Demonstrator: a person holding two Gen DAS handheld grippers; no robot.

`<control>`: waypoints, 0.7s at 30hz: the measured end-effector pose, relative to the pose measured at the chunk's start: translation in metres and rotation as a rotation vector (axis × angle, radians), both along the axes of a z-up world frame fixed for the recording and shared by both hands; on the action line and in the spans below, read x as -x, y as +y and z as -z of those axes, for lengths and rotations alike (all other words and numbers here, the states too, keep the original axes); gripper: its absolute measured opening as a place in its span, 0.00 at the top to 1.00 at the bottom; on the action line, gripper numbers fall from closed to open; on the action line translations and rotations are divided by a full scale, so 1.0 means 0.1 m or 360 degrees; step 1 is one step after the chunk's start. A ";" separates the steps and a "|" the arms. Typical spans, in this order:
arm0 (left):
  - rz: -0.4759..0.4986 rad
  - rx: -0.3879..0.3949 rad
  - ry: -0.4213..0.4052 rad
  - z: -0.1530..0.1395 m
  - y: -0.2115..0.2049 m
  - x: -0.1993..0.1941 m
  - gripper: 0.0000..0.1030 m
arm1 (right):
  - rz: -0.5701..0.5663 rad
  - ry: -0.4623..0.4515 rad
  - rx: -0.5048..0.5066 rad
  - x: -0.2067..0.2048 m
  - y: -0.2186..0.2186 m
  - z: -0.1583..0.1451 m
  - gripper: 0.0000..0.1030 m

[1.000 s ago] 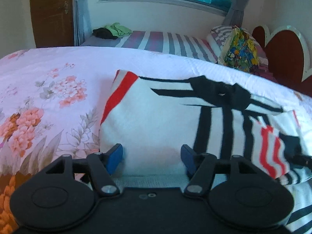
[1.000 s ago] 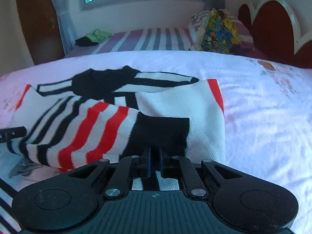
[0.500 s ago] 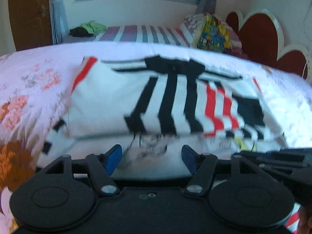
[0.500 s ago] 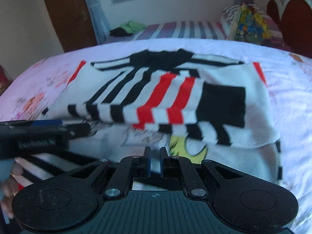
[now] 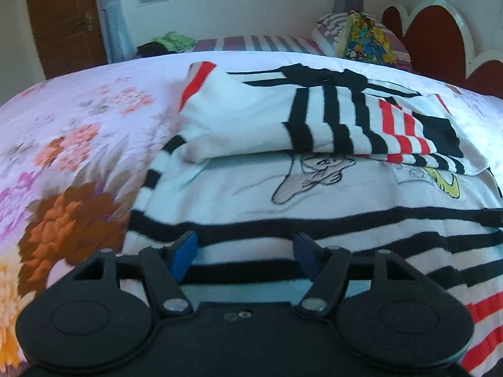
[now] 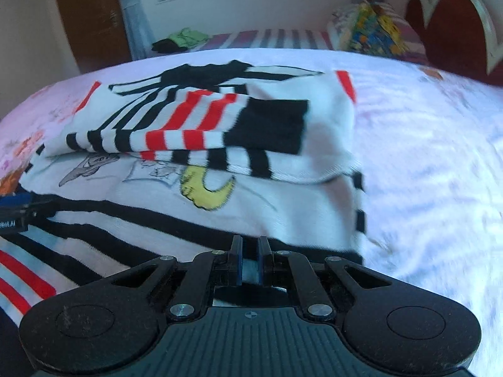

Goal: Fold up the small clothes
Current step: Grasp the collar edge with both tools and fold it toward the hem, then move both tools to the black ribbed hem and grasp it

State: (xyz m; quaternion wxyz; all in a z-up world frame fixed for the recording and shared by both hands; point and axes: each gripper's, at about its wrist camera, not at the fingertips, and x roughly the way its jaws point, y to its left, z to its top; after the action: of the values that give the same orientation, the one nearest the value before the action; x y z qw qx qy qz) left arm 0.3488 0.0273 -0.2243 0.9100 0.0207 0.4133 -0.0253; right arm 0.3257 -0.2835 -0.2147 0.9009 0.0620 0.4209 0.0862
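Note:
A small white shirt (image 5: 314,194) with black and red stripes and a cartoon print lies on the bed; it also shows in the right wrist view (image 6: 220,194). Both sleeves (image 5: 314,116) are folded across its upper half. My left gripper (image 5: 245,251) is open over the shirt's striped lower left part, with cloth between its blue pads. My right gripper (image 6: 250,259) is shut, its pads nearly touching, at the shirt's lower right hem; whether cloth is pinched I cannot tell. The left gripper's tip (image 6: 15,210) shows at the right wrist view's left edge.
The shirt lies on a pink floral bedsheet (image 5: 78,144). Beyond are a striped bed (image 5: 261,42) with green and black clothes (image 5: 169,42), a colourful bag (image 5: 364,40), a red heart-shaped headboard (image 5: 440,37) and a wooden door (image 5: 63,19).
Both grippers have drawn back from the folded sleeves toward the shirt's bottom hem. The cartoon print and lower stripes have come into view. The sleeves stay folded across the chest.

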 end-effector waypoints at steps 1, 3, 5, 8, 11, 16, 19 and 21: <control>-0.0022 0.0010 0.0012 -0.02 0.00 0.02 0.39 | 0.0015 0.0004 -0.0015 0.02 -0.01 -0.02 0.93; -0.0033 0.0041 0.0023 -0.07 -0.02 0.06 0.39 | 0.0020 0.0009 -0.0024 0.06 0.04 -0.06 0.82; -0.0003 0.0092 0.0021 -0.13 -0.09 0.13 0.39 | 0.0005 -0.0018 -0.0049 0.11 0.13 -0.11 0.21; 0.0054 0.0106 0.0008 -0.20 -0.22 0.24 0.39 | -0.0042 -0.0160 0.0007 0.23 0.34 -0.23 0.07; 0.0086 0.0126 0.0027 -0.21 -0.31 0.31 0.38 | -0.0081 -0.0163 -0.0048 0.31 0.51 -0.28 0.08; 0.0155 0.0119 0.0050 -0.15 -0.38 0.42 0.38 | -0.0096 -0.0154 -0.0047 0.46 0.72 -0.30 0.44; 0.0231 0.0089 0.0070 -0.06 -0.41 0.49 0.38 | -0.0080 -0.0103 -0.0076 0.56 0.79 -0.24 0.47; 0.0281 0.0048 0.0065 0.00 -0.40 0.56 0.38 | -0.0081 -0.0100 -0.0068 0.65 0.84 -0.23 0.47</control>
State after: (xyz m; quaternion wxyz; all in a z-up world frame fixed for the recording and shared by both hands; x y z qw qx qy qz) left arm 0.2925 -0.0124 -0.2245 0.8958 0.0428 0.4280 -0.1120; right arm 0.2602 -0.1996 -0.1919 0.9097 0.0678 0.3918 0.1198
